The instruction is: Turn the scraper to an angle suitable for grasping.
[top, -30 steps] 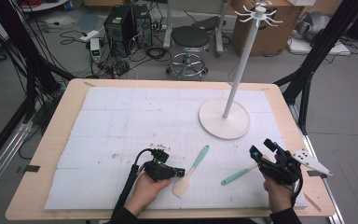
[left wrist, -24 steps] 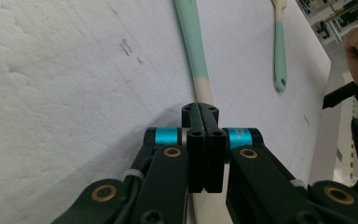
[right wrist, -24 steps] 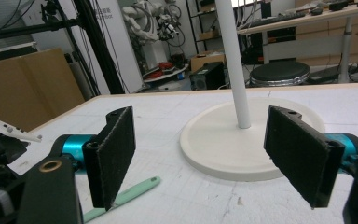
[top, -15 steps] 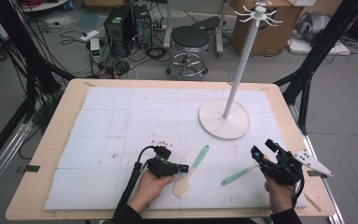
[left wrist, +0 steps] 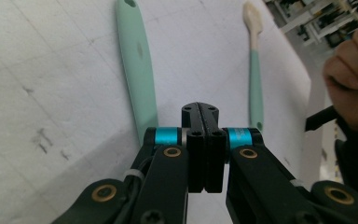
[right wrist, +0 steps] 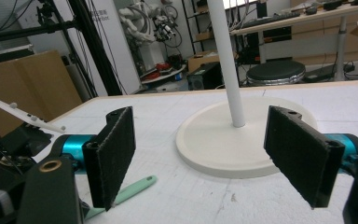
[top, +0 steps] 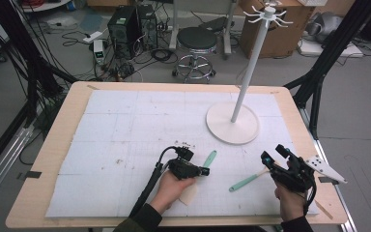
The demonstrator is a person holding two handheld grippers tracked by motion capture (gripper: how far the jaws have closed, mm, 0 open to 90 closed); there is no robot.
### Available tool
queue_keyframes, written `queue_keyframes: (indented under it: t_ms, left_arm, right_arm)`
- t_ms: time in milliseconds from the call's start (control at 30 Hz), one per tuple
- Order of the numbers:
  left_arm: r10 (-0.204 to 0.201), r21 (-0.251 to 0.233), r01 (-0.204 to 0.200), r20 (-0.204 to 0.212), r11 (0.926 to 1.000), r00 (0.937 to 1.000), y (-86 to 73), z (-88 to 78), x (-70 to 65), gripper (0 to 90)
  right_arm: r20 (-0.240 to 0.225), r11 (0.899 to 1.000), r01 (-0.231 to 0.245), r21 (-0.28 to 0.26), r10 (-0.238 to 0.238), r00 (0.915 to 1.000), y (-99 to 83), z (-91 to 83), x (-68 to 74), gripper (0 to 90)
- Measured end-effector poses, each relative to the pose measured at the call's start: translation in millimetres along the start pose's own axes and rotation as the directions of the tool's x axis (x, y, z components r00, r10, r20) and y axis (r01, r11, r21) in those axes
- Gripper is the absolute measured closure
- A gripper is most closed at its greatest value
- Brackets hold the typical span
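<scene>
A mint-handled spatula (top: 208, 159) lies on the white mat (top: 125, 125), its pale blade (top: 189, 195) partly under the left hand. My left gripper (top: 206, 171) hovers just beside that handle (left wrist: 137, 70) with its jaws (left wrist: 200, 109) shut and nothing between them. A second utensil (top: 244, 181), mint handle with a cream head (left wrist: 251, 14), lies to the right. My right gripper (top: 274, 153) stands open over its cream end; its pads (right wrist: 114, 154) frame the stand's base, and the mint handle (right wrist: 130, 189) runs below the left pad.
A white hook stand (top: 251, 63) rises from a round base (top: 232, 123) at the back right of the mat. The wooden table edge (top: 53, 145) frames the mat. A stool (top: 196, 41), computer boxes and cables sit on the floor beyond.
My left gripper has slid to the right, closer to the spatula's mint handle. The right gripper and both utensils have stayed where they were.
</scene>
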State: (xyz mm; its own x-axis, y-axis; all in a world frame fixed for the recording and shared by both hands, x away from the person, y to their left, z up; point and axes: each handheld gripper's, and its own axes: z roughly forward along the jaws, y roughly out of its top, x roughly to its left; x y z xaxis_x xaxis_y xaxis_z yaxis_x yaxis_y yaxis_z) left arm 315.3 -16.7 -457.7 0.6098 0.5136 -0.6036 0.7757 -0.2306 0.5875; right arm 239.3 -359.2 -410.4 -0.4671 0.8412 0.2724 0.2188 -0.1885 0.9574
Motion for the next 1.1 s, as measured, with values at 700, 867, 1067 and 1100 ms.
queue_keyframes:
  t_ms: [700, 867, 1067, 1100]
  left_arm:
    - [0.032, -0.043, -0.04, -0.184, 0.9983, 0.9824, 3.2, -8.1, 10.0, 89.8]
    - [0.02, -0.052, -0.031, -0.191, 0.9982, 0.9814, 3.8, -13.8, 16.0, 89.8]
    - [0.009, -0.07, -0.024, -0.216, 0.9973, 0.9764, 4.2, -20.1, 21.3, 89.8]
    - [0.006, -0.072, -0.023, -0.221, 0.9971, 0.9752, 4.4, -22.0, 22.9, 89.8]
  right_arm:
    - [-0.004, 1.0, 0.001, 0.002, -0.001, 1.0, -0.7, -0.3, 0.4, 23.9]
    - [-0.003, 1.0, 0.002, -0.001, -0.002, 1.0, -0.2, -0.5, 0.6, 23.9]
    - [-0.001, 1.0, 0.001, 0.0, -0.001, 1.0, -0.3, -0.7, 1.1, 24.0]
    - [-0.001, 1.0, 0.001, -0.001, -0.001, 1.0, -0.4, -0.6, 1.1, 24.0]
